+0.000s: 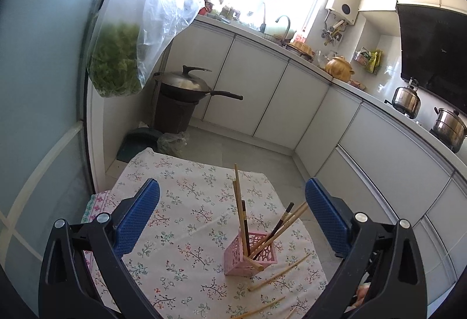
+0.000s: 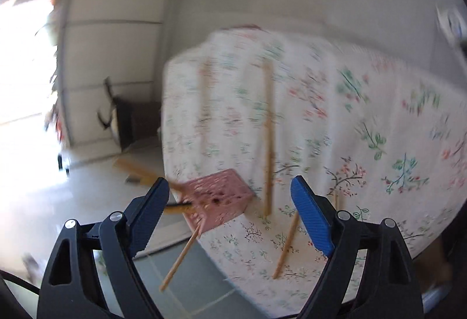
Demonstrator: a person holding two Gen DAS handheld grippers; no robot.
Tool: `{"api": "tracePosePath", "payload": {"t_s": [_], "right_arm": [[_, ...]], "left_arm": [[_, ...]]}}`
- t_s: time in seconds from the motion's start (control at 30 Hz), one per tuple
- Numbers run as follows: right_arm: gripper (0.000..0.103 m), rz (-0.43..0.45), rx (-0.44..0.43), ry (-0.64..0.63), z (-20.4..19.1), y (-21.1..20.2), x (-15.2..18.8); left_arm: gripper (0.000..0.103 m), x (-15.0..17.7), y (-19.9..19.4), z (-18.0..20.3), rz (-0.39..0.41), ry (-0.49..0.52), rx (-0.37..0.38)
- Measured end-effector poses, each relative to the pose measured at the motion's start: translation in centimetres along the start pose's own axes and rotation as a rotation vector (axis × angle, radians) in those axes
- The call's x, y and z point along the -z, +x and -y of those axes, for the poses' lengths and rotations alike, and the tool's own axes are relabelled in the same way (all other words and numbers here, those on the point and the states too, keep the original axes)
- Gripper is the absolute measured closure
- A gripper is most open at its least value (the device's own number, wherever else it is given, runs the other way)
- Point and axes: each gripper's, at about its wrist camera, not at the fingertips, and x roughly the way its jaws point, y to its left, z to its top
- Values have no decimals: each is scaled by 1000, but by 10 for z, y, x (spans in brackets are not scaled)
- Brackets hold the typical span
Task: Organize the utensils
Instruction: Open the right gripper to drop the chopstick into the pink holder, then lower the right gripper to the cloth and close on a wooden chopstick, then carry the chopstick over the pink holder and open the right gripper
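A pink openwork holder stands on the floral tablecloth with several wooden and dark chopsticks leaning out of it. Two loose wooden chopsticks lie on the cloth near its front right. My left gripper hangs open above the cloth, behind and above the holder, with nothing between its blue pads. The right wrist view is blurred. My right gripper is open there, over the holder and empty. Loose chopsticks lie on the cloth beyond it.
A lidded wok sits on a dark bin on the floor past the table. A plastic bag of greens hangs at the left. White cabinets run along the back and right, with steel pots on the counter.
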Motion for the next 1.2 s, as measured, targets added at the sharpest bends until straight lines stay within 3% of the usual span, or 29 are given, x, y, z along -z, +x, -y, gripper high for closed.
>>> {"api": "tracePosePath", "payload": {"t_s": [0.07,0.13,0.27,0.33,0.4,0.5,0.57,0.6,0.63,0.67,0.73,0.87,1.07,1.2], "right_arm": [[20,36,48,41,12,13,-16],[20,115,144,-25,2,19,-32],[21,180,293,-162,-37,38,-49],[36,198,375,-231,-53,53,-55],[45,195,458,-300,-64,70,-58],[50,144,597,-332,-61,100,-60],[51,143,642,-309,-51,112,-62],[57,185,658,-328,-56,114,-60],[83,192,679,-358,-59,119,-58],[92,178,695,-383,-60,125,-57],[96,198,669,-391,-61,124,-57],[97,254,512,-367,-61,95,-52],[97,349,347,-582,-107,16,-4],[97,395,289,-714,-135,-33,40]], "left_arm": [[7,2,4,3,-6,17,-2],[7,4,9,7,-23,35,-1],[7,11,22,17,-55,63,1],[7,13,29,20,-68,70,9],[7,15,32,22,-75,76,14],[7,14,34,20,-75,74,11],[7,14,35,16,-79,66,8],[7,13,36,14,-83,61,8],[7,13,36,11,-87,56,8],[7,14,37,11,-90,50,8],[7,13,37,7,-95,37,12],[7,11,34,1,-95,18,15],[7,5,22,-1,-71,-11,37],[7,3,17,-3,-59,-20,39]]}}
